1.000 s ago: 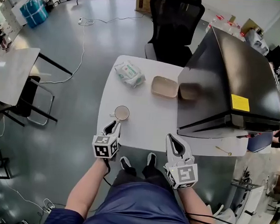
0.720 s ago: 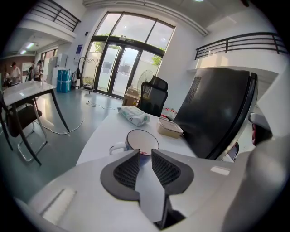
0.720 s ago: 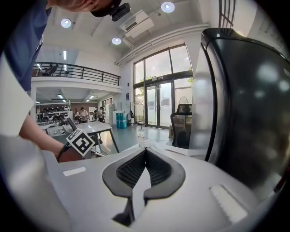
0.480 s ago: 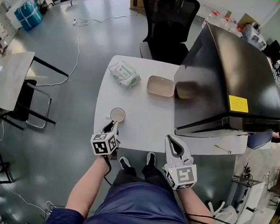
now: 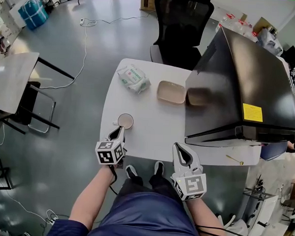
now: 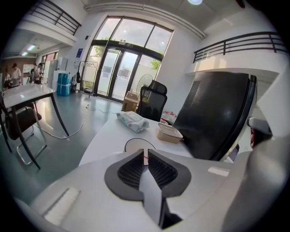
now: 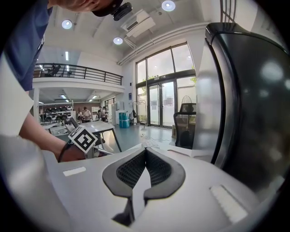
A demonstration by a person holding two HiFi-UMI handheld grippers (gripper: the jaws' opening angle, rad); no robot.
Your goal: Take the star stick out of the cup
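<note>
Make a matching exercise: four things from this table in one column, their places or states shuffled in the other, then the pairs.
1 cup
2 wipes pack
3 beige container
4 right gripper

A beside the black box
B shut, empty
C far left corner of the table
D just ahead of the left gripper, which is shut on a thin stick

Pairs: 1-D, 2-C, 3-A, 4-B

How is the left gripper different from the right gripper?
The left gripper reaches right up to the cup; the right gripper sits over bare table, near nothing. The left gripper's jaws pinch a thin reddish stick, probably the star stick; the right gripper's jaws are shut on nothing. Both are pale grey and held at the table's near edge.
</note>
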